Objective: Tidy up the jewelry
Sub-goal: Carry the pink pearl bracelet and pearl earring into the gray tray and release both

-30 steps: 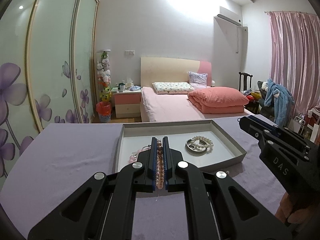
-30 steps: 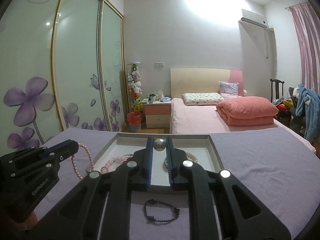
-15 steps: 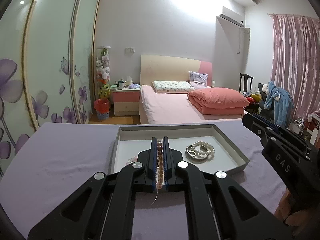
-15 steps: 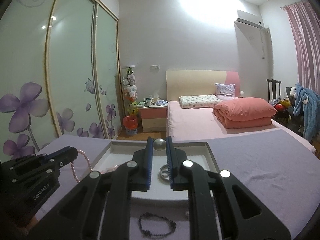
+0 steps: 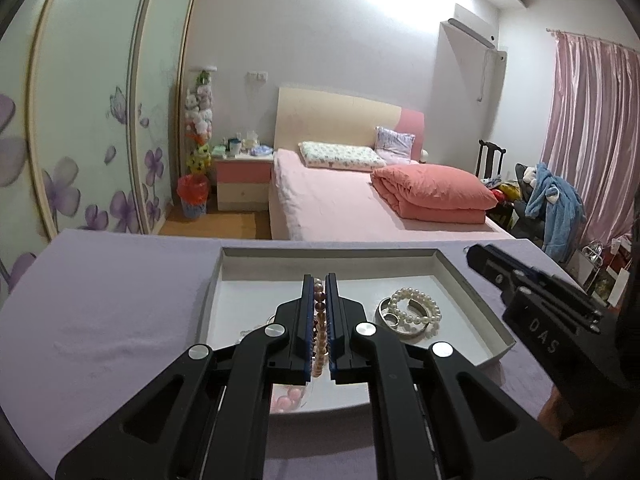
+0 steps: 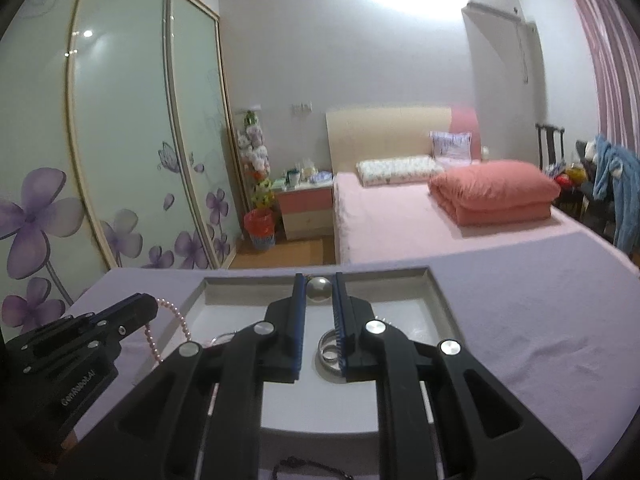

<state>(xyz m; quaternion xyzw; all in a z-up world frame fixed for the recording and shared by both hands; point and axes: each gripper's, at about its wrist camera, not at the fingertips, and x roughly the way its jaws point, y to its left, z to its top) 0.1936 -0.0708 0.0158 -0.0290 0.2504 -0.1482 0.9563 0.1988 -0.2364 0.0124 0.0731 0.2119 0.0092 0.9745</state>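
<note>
pink bead strand clamped in left fingers | right fingers grip silver ball | both now over tray

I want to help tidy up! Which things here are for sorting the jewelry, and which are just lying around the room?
For the job:
- pink bead bracelet, held in the left gripper
- silver ball, held in the right gripper
- white tray
- white pearl bracelet in the tray
- dark bracelet on the purple cloth

Just lying about:
- folded pink quilt
- blue robe
- red bin

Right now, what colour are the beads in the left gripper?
Pale pink pearly beads, some darker mauve; clearest in the left wrist view.
</note>
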